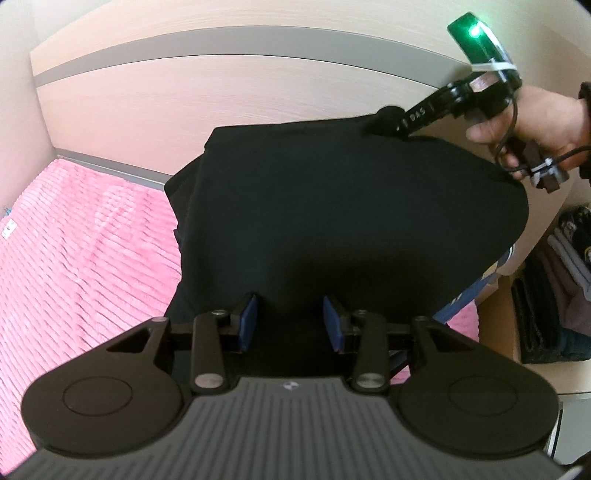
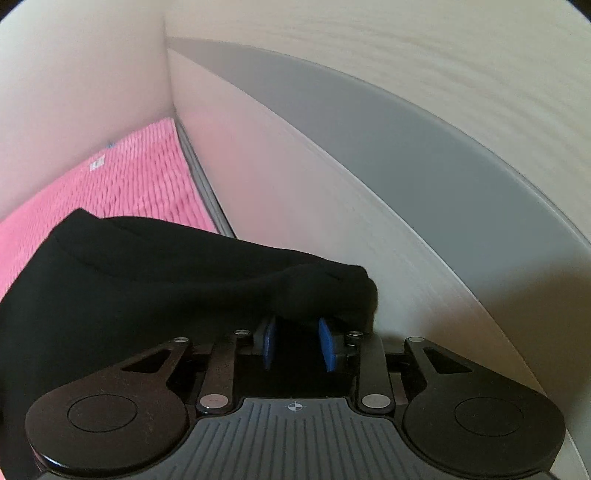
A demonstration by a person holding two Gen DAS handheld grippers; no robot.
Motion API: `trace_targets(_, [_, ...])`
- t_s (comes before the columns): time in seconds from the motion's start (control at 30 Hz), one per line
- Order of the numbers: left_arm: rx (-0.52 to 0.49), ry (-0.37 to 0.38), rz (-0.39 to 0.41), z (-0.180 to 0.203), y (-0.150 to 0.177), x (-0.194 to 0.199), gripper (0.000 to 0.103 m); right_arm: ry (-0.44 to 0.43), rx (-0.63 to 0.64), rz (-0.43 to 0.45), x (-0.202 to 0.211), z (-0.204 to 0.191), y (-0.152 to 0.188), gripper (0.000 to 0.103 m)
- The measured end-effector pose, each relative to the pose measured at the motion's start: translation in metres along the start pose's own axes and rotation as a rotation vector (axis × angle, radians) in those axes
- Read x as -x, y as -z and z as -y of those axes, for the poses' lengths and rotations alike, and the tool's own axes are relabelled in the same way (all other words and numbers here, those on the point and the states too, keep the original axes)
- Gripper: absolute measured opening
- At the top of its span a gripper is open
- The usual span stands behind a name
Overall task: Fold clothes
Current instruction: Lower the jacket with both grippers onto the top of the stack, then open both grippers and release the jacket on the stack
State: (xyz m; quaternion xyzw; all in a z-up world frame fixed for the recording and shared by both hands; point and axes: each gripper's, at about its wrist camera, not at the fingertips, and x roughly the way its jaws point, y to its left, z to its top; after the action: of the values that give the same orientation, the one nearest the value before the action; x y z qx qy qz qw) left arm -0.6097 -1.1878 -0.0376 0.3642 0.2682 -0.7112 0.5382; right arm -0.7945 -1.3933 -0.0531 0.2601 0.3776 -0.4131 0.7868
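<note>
A black garment [image 1: 332,221] hung in the air above a bed covered with a ribbed pink blanket [image 1: 74,258], close to a pale wood-grain headboard [image 1: 221,99] with a grey band. It was held up between the two tools. Its top edge ran roughly level from the left tool [image 1: 290,321] in the near foreground to the right tool [image 1: 388,118] farther off, so its long axis lay along the line between them, and the rest of the cloth drooped down toward the blanket. The fabric was plain, dark and matte, folded over itself in several layers, with stacked edges showing on its left side and soft rounded bulges along the top.

The left tool's blue pads [image 1: 249,321] stood apart with black cloth filling the gap between them; the pictures did not settle whether they pinched it. In the right wrist view, the right tool [image 2: 297,343] had a bunched corner of the garment [image 2: 184,280] between its blue pads [image 2: 327,343], clenched on the cloth. A hand [image 1: 535,118] held the right tool's handle, where a green light [image 1: 474,31] glowed. Folded clothes sat in an open shelf [image 1: 554,288] at the right.
</note>
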Motion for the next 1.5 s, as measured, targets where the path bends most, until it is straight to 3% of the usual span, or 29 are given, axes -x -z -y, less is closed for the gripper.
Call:
trace_targets(0.13, [0.029, 0.002, 0.017, -0.003, -0.004, 0.005, 0.035, 0.009, 0.017, 0.056, 0.026, -0.002, -0.007, 0.033])
trace_targets(0.23, [0.053, 0.004, 0.031, -0.006, -0.006, 0.010, 0.035, -0.006, 0.009, 0.126, 0.057, -0.007, 0.001, 0.076])
trace_targets(0.43, [0.152, -0.014, 0.098, -0.010, -0.004, 0.030, 0.042, -0.129, -0.053, 0.225, 0.116, -0.034, 0.063, 0.076])
trace_targets(0.53, [0.187, -0.010, 0.077, -0.006, 0.000, 0.026, 0.044, -0.155, -0.062, 0.138, 0.101, -0.037, 0.096, 0.080])
trace_targets(0.63, [0.186, -0.013, 0.075, -0.003, 0.002, 0.025, 0.045, -0.177, -0.096, 0.101, 0.099, -0.030, 0.103, 0.085])
trace_targets(0.73, [0.223, -0.031, 0.107, -0.005, 0.007, 0.039, 0.049, -0.171, -0.113, 0.141, 0.123, -0.019, 0.103, 0.086])
trace_targets(0.83, [0.275, -0.057, 0.120, -0.006, 0.022, 0.056, 0.058, -0.158, -0.153, 0.195, 0.141, -0.013, 0.114, 0.102])
trace_targets(0.9, [0.312, -0.073, 0.105, -0.005, 0.034, 0.065, 0.061, -0.146, -0.189, 0.205, 0.150, -0.016, 0.130, 0.103])
trace_targets(1.0, [0.330, -0.101, 0.073, 0.007, 0.055, 0.078, 0.072, -0.138, -0.240, 0.169, 0.162, -0.017, 0.158, 0.103])
trace_targets(1.17, [0.352, -0.127, 0.073, 0.030, 0.087, 0.107, 0.101, -0.102, -0.339, 0.146, 0.189, -0.031, 0.208, 0.103])
trace_targets(1.37, [0.338, -0.069, 0.083, 0.044, 0.126, 0.147, 0.102, -0.019, -0.471, 0.175, 0.227, -0.069, 0.254, 0.103])
trace_targets(1.5, [0.325, -0.060, 0.105, 0.055, 0.155, 0.178, 0.102, -0.027, -0.599, 0.205, 0.258, -0.088, 0.291, 0.103])
